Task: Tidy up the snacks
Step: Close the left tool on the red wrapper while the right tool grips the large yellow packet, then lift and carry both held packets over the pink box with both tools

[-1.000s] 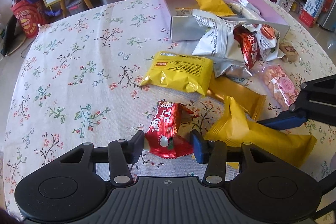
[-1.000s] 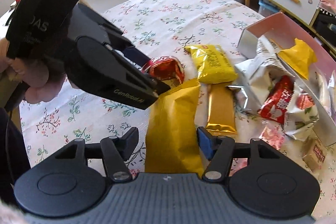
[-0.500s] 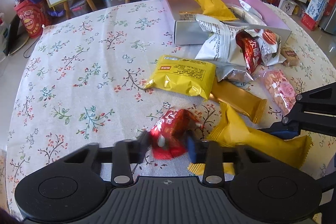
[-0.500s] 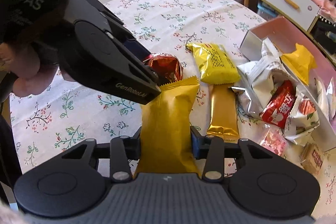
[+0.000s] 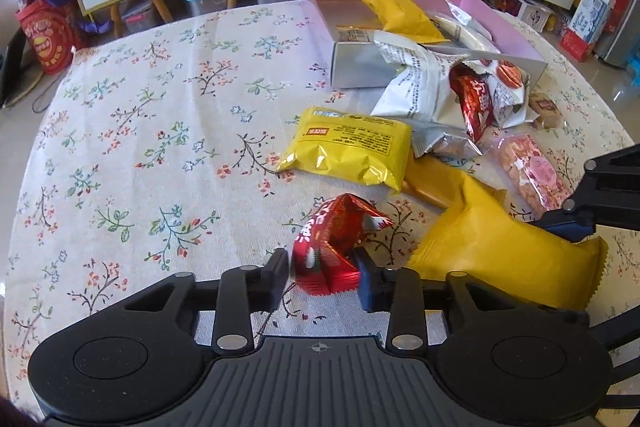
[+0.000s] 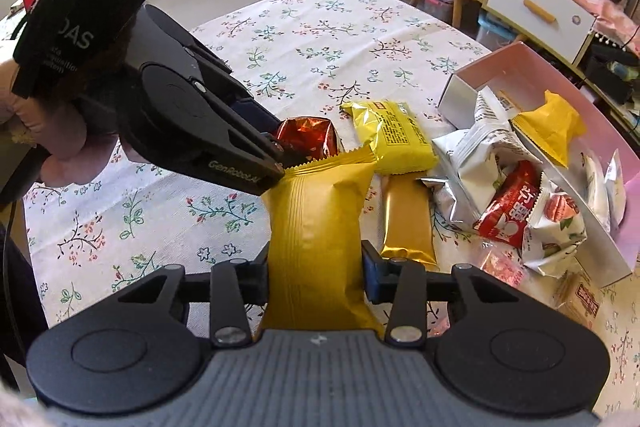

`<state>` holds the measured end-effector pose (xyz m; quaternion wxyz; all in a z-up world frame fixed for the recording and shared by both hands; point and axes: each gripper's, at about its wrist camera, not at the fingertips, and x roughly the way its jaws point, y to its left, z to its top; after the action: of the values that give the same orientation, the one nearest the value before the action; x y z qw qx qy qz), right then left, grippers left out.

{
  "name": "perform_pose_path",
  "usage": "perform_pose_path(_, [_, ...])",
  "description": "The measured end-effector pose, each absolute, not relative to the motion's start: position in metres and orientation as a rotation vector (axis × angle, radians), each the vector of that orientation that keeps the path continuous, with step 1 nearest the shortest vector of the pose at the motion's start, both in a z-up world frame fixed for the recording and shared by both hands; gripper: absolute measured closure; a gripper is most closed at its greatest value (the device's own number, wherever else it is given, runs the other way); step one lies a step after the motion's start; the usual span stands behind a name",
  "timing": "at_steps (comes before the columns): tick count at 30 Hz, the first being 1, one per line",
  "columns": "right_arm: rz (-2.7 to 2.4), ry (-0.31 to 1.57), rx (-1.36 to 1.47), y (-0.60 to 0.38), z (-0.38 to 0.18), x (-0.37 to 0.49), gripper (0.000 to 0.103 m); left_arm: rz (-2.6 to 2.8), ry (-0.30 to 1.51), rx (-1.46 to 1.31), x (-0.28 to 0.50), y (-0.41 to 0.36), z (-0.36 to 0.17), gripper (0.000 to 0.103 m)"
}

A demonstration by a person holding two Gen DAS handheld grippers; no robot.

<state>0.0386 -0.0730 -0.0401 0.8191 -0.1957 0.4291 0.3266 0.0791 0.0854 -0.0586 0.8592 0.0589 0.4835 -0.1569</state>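
A crumpled red snack packet stands between the fingers of my left gripper. Both pads touch it while the jaws are opening a little. From the right wrist view the same red packet shows at the tip of the left gripper, which a hand holds. My right gripper is shut on a long yellow packet, pinched at its near end. In the left wrist view this yellow packet lies to the right, with a blue right fingertip at its edge.
A pink box with several snacks stands at the back right of the floral tablecloth. In front of it lie a flat yellow packet, a gold bar, white-silver bags and a pink packet. Drawers stand beyond the table.
My left jaws squeezed in on the red packet, crumpling it more upright, then eased slightly. My right jaws went from open around the yellow packet to shut on it.
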Motion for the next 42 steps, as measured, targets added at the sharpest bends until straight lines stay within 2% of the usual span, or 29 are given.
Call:
perform_pose_path(2, [0.691,0.914,-0.41,-0.075,-0.039,0.039,0.065,-0.323,1.014,0.111,0.081,0.089,-0.06,0.055])
perform_pose_path(7, [0.676,0.913,-0.389,-0.079,-0.036,0.042,0.065,-0.334,0.994,0.094,0.083,0.09,-0.063,0.054])
perform_pose_path(12, [0.658,0.923,-0.39,-0.082,-0.038,0.044,0.065,-0.35,0.975,0.113,0.084,0.083,-0.065,0.057])
perform_pose_path(15, [0.651,0.93,-0.386,-0.084,-0.038,0.045,0.065,-0.357,0.973,0.137,0.083,0.077,-0.064,0.066])
perform_pose_path(20, [0.64,0.918,-0.373,-0.09,-0.034,0.045,0.065,-0.333,0.984,0.176,0.082,0.071,-0.062,0.07])
perform_pose_path(42, [0.462,0.828,-0.191,-0.141,-0.004,0.075,0.065,-0.306,0.918,0.079,0.088,0.062,-0.019,0.07])
